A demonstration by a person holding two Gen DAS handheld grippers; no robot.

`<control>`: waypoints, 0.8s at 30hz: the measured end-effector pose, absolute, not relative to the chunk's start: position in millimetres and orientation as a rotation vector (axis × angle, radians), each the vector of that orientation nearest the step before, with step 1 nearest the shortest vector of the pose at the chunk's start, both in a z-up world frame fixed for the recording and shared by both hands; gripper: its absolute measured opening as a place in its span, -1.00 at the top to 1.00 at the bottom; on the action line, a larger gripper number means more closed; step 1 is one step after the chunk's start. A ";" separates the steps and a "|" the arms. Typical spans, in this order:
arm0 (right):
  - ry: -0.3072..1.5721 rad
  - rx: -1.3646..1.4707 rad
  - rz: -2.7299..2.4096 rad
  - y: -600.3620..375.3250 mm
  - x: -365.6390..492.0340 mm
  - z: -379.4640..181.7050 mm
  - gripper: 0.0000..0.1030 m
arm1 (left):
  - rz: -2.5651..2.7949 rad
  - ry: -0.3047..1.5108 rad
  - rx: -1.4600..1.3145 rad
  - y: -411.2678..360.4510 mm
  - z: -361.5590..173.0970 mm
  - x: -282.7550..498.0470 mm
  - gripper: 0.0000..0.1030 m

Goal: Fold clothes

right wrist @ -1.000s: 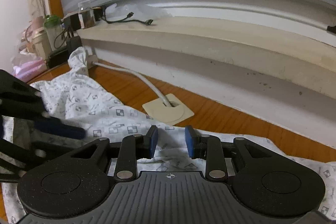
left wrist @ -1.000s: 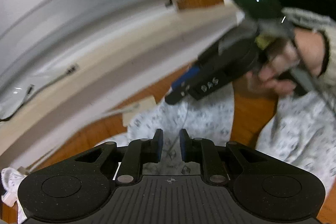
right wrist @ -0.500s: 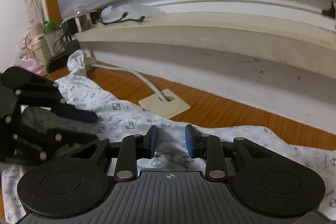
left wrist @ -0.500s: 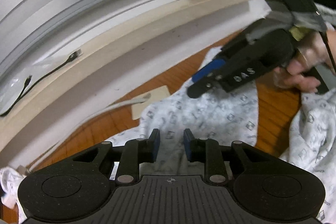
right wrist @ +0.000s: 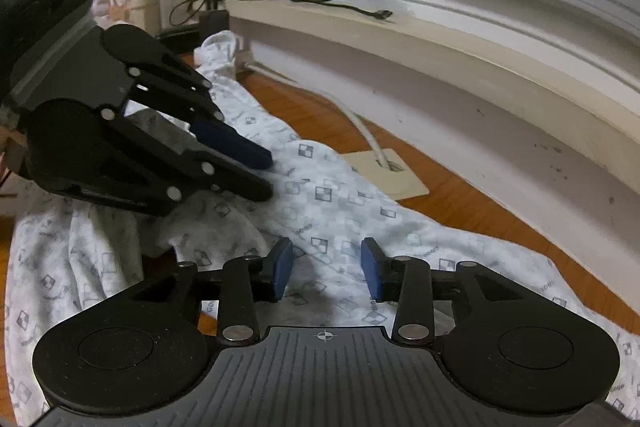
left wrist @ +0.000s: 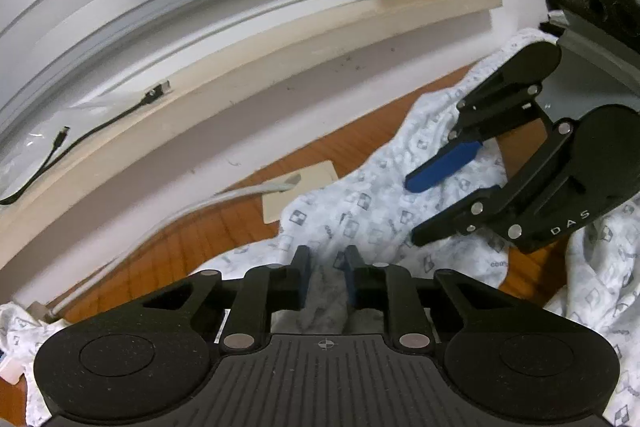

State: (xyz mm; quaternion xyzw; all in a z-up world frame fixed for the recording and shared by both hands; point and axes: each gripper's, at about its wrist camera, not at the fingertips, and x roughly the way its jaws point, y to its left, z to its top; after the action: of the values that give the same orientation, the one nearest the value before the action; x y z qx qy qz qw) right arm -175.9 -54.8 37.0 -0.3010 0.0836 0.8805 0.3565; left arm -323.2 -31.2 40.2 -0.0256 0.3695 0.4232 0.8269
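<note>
Item: patterned white garment [right wrist: 332, 203], spread loose and rumpled across the wooden tabletop [right wrist: 460, 203], filling the lower half of both wrist views below the pale window ledge [left wrist: 280, 47]. Left hand-held gripper [left wrist: 327, 273]: a second ago we had a narrow gap over the cloth; now its jaws are closing, with a raised ridge of fabric standing between the blue pads, though we cannot tell that they press it yet. Right hand-held gripper [right wrist: 327, 269]: jaws opening, wider than a second ago, rolled to a new angle, cloth below and between them but not pinched. Each hand-held gripper now fills far more of the other's view. We judge that a fresh two-point pickup is being set up; no fold is made yet.
</note>
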 end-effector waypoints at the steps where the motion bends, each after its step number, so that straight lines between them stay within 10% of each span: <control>1: 0.206 -0.782 2.275 -55.2 -177.1 37.0 0.25 | 0.898 0.783 -0.061 -30.4 39.2 -323.5 0.65; 4: 0.178 -0.792 2.264 -54.0 -179.9 38.2 0.47 | 0.901 0.770 -0.076 -30.3 38.9 -325.0 0.65; 5: 0.170 -0.794 2.255 -53.6 -179.9 39.0 0.96 | 0.904 0.765 -0.069 -32.2 40.6 -324.7 0.65; 24: 0.125 -0.811 2.267 -61.3 -181.8 36.3 0.78 | 0.838 0.789 -0.051 -34.7 30.9 -303.9 0.56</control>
State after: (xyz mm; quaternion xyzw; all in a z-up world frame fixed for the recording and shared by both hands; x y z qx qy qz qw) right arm -181.8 -61.3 36.3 -0.3141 0.0483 0.8783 0.3572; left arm -303.9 -34.7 30.9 -0.0243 0.3730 0.3961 0.8387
